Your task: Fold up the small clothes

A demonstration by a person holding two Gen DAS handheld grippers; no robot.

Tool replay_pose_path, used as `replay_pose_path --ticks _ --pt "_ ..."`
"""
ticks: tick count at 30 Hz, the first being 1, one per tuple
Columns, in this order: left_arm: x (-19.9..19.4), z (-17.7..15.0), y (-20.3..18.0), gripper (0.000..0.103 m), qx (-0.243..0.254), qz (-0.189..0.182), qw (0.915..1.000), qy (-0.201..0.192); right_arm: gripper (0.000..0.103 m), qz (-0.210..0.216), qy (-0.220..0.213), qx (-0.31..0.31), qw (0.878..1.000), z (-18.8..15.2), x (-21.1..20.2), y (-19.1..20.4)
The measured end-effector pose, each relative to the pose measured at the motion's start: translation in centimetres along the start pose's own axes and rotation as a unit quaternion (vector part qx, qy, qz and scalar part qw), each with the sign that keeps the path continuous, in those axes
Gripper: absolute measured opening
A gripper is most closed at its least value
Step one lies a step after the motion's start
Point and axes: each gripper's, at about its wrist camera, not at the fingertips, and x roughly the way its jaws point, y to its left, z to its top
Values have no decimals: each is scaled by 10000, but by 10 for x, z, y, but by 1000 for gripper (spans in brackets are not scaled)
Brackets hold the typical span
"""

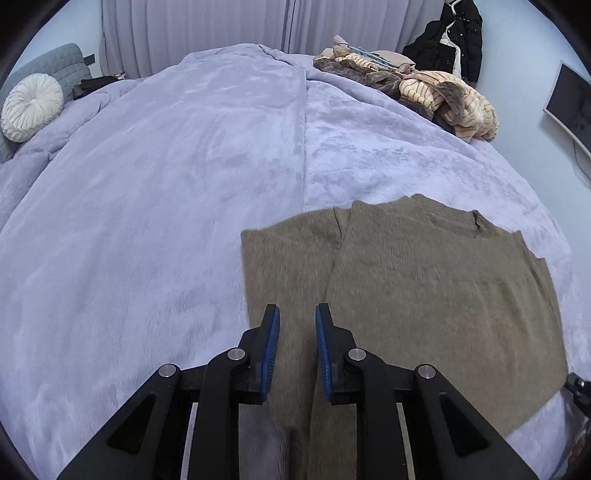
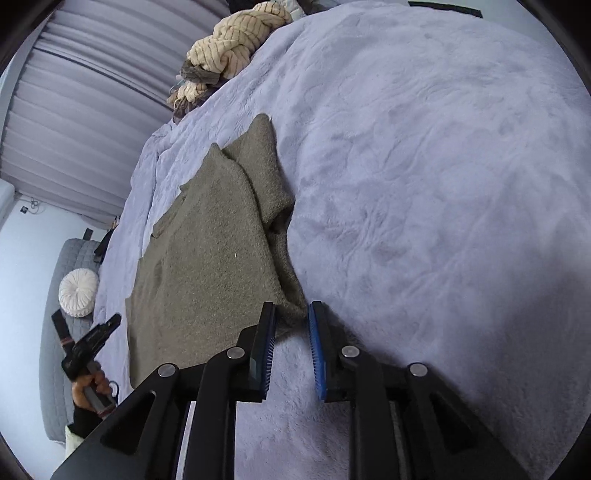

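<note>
An olive-brown knit sweater (image 1: 424, 288) lies flat on the lilac fleece bed cover (image 1: 166, 184), one sleeve folded in over its body. My left gripper (image 1: 297, 314) is open and empty, hovering above the sweater's near left part. In the right wrist view the sweater (image 2: 207, 266) stretches away from me, with a bunched sleeve fold along its right edge. My right gripper (image 2: 291, 314) is open, with the corner of that fold lying between its blue pads (image 2: 316, 343). The left gripper (image 2: 92, 339) also shows there, held in a hand beyond the sweater's left edge.
A heap of striped cream and brown clothes (image 1: 417, 88) sits at the bed's far right corner, also in the right wrist view (image 2: 229, 40). A round white cushion (image 1: 31, 107) rests by the grey headboard. Curtains (image 1: 207, 26), dark hanging coats (image 1: 454, 40) and a monitor (image 1: 570, 107) stand beyond the bed.
</note>
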Motion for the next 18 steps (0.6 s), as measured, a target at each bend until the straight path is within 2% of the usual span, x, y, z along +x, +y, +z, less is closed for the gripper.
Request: replay_pose_path --ticks 3,8,13,18 --pt "-19 -27 -4 22 32 -221 9997 22 22 -51 -248 -140 9996 -2 -14 7" --pt "-27 -61 -19 22 56 -469 9987 175 22 -62 -350 -836 9959 -5 -13 49" --pt "-8 -93 -20 22 -139 -183 9984 510 22 -45 2 -1165 9932 -12 16 77" --pt "-10 -114 -16 22 -349 -272 9985 311 22 -333 318 -1175 9920 -18 43 72"
